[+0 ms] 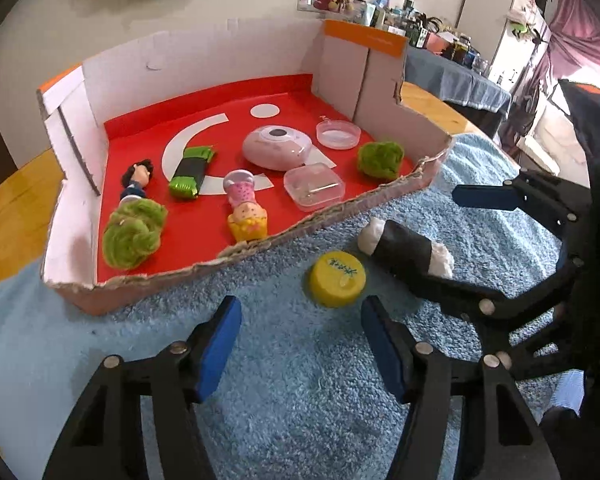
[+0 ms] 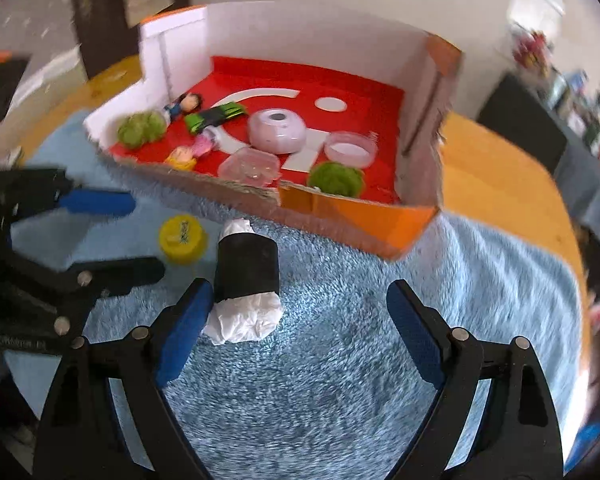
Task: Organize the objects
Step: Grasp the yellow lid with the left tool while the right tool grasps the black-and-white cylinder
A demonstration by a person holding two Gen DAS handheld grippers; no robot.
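A shaggy light-blue rug (image 1: 292,392) covers part of the wooden surface (image 2: 500,184), and on it sits a shallow cardboard box (image 1: 76,292) with torn front edges and a glossy red floor. Inside lie nine things: two fuzzy green tufts (image 1: 134,232), one dark-haired doll (image 1: 137,180), one green-and-black wrapped piece (image 1: 190,172), one pink-and-yellow plastic figurine (image 1: 246,212), one smooth pink domed case (image 1: 277,148), one round clear dish (image 1: 338,134) and one squarish clear container (image 1: 314,186). Outside, just before the box, rest two things: a round yellow cap (image 1: 337,278) and a black cylinder with crumpled white ends (image 2: 246,280), perhaps paper; the right view is blurred. The left gripper (image 1: 300,344) hovers near the cap, blue-padded fingers apart on nothing. The right gripper (image 2: 300,328) has its fingers wide apart, one beside the cylinder's white end.
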